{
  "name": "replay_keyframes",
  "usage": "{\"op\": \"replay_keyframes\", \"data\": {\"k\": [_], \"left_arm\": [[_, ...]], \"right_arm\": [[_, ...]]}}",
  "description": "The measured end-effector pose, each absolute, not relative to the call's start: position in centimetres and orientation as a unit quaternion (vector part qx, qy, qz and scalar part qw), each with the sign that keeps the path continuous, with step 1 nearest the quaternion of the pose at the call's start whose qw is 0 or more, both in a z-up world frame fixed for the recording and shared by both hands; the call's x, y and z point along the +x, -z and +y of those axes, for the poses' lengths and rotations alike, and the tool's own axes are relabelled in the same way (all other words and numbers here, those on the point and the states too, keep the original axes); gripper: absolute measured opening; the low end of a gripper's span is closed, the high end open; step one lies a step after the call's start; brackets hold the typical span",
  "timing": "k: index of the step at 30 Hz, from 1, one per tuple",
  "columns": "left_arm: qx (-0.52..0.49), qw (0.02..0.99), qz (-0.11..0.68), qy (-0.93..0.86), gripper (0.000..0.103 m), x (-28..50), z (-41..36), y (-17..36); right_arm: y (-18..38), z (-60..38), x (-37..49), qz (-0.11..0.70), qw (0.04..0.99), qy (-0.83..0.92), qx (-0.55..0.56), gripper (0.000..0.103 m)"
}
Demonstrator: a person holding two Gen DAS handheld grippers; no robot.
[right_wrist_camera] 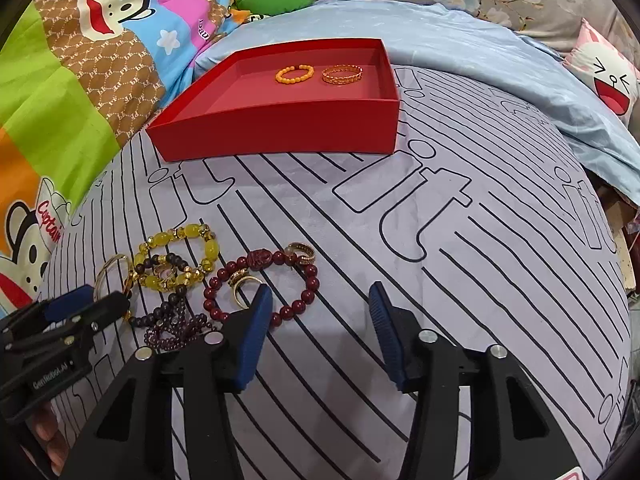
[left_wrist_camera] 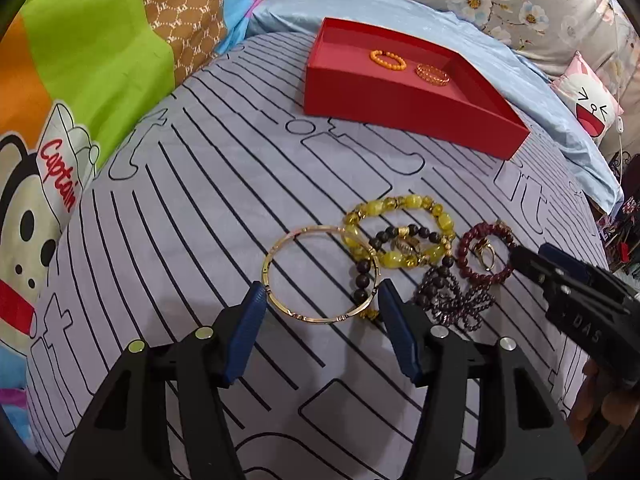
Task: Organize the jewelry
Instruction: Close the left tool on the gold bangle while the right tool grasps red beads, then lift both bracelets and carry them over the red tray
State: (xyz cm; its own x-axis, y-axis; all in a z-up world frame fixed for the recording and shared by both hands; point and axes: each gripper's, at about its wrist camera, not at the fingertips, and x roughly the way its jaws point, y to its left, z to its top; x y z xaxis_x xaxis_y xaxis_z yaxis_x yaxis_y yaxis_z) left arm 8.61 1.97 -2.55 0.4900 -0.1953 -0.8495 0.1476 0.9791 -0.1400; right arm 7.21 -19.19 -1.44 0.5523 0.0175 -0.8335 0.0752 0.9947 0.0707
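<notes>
A red tray (left_wrist_camera: 400,108) (right_wrist_camera: 280,132) lies on the striped bedsheet and holds an orange bead bracelet (left_wrist_camera: 387,60) (right_wrist_camera: 293,73) and a gold chain bracelet (left_wrist_camera: 432,74) (right_wrist_camera: 342,74). In front lies a jewelry pile: a gold bangle (left_wrist_camera: 280,248) (right_wrist_camera: 105,270), a yellow bead bracelet (left_wrist_camera: 400,204) (right_wrist_camera: 176,240), a dark bead bracelet (left_wrist_camera: 362,280), a dark red bead bracelet (left_wrist_camera: 466,240) (right_wrist_camera: 308,292), purple beads (left_wrist_camera: 456,304) (right_wrist_camera: 172,336) and rings (right_wrist_camera: 301,252). My left gripper (left_wrist_camera: 322,296) (right_wrist_camera: 90,300) is open around the bangle's near edge. My right gripper (right_wrist_camera: 320,300) (left_wrist_camera: 532,258) is open beside the dark red bracelet.
A colourful cartoon quilt (left_wrist_camera: 80,80) (right_wrist_camera: 60,100) lies at the left. A light blue sheet (left_wrist_camera: 520,80) (right_wrist_camera: 480,48) and a cartoon pillow (left_wrist_camera: 592,104) (right_wrist_camera: 608,76) lie behind and to the right of the tray.
</notes>
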Motion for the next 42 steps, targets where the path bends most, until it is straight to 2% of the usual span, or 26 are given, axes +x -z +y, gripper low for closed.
{"op": "replay_keyframes", "data": {"k": [2, 11, 14, 21, 24, 33, 36, 42], "left_arm": [[-0.022, 0.864, 0.494, 0.099, 0.055, 8.5, 1.9, 2.7], [-0.021, 0.864, 0.493, 0.098, 0.055, 8.5, 1.8, 2.7], [-0.024, 0.864, 0.494, 0.099, 0.055, 8.6, 1.9, 2.7], [-0.032, 0.862, 0.496, 0.098, 0.055, 8.6, 2.2, 2.4], [-0.032, 0.863, 0.494, 0.101, 0.048, 8.5, 2.3, 2.2], [-0.035, 0.866, 0.486, 0.11, 0.042, 8.1, 2.3, 1.4], [-0.036, 0.862, 0.494, 0.108, 0.045, 8.2, 2.4, 1.8], [-0.039, 0.866, 0.488, 0.102, 0.07, 8.3, 2.4, 2.1]], "right_arm": [[1.6, -19.1, 7.5, 0.477, 0.878, 0.014, 0.05, 0.035], [2.3, -18.3, 8.0, 0.476, 0.879, 0.021, 0.029, 0.023], [2.3, -18.6, 7.8, 0.474, 0.88, 0.023, 0.033, 0.008], [1.9, -19.9, 7.2, 0.476, 0.877, 0.019, 0.07, 0.007], [1.1, -20.4, 6.6, 0.47, 0.879, 0.015, 0.084, 0.007], [-2.4, -20.4, 5.3, 0.437, 0.894, 0.0, 0.096, 0.007], [-2.8, -20.4, 5.0, 0.435, 0.895, -0.002, 0.098, 0.007], [-2.7, -20.1, 4.7, 0.437, 0.894, -0.005, 0.099, 0.007]]}}
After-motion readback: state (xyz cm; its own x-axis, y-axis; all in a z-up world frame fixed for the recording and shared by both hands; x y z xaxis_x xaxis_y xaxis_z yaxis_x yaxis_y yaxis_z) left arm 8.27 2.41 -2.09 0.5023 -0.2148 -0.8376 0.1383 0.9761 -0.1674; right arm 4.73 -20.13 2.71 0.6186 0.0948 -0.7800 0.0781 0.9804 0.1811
